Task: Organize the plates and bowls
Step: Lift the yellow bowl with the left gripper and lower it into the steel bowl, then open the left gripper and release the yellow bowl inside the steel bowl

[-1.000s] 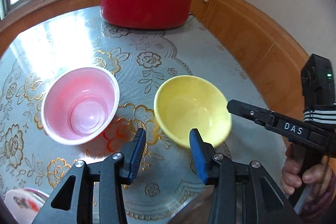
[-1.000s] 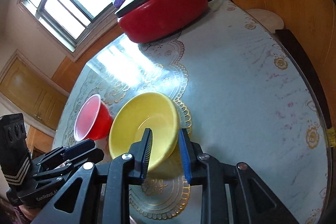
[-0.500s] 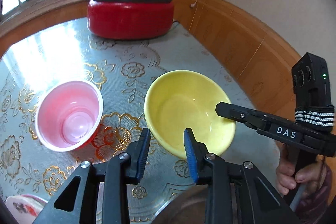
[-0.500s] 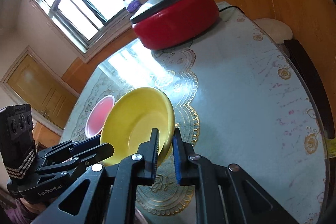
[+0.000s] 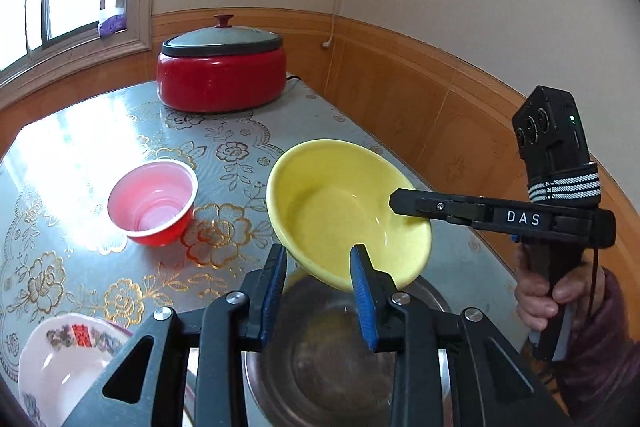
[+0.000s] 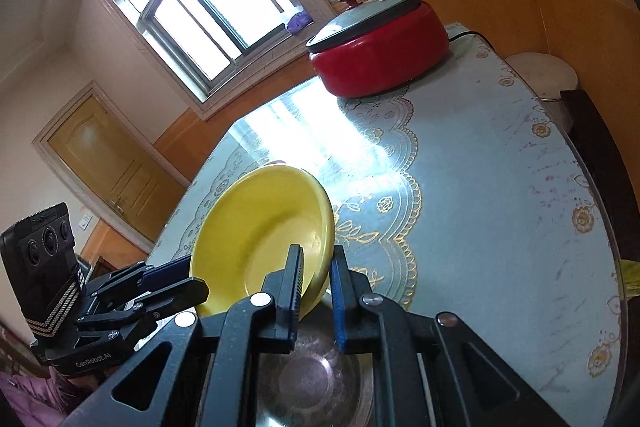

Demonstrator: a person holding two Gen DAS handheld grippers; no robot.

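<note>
Yellow bowl (image 6: pixel 260 235) is tilted and clear of the table (image 6: pixel 500 227), its near rim pinched between the right gripper (image 6: pixel 316 279) pads, which have just closed onto it. Left gripper (image 5: pixel 320 291) has been narrowing too; its blue pads (image 5: pixel 362 291) flank the bowl's lower edge, though I cannot tell whether they touch it. Steel basin (image 5: pixel 320 359) sits directly below. Further out, a red cup (image 5: pixel 154 203) stands on the flowered cloth, a white patterned bowl (image 5: pixel 60 359) at the near left, and a red lidded cooker (image 5: pixel 220 75) at the far end.
</note>
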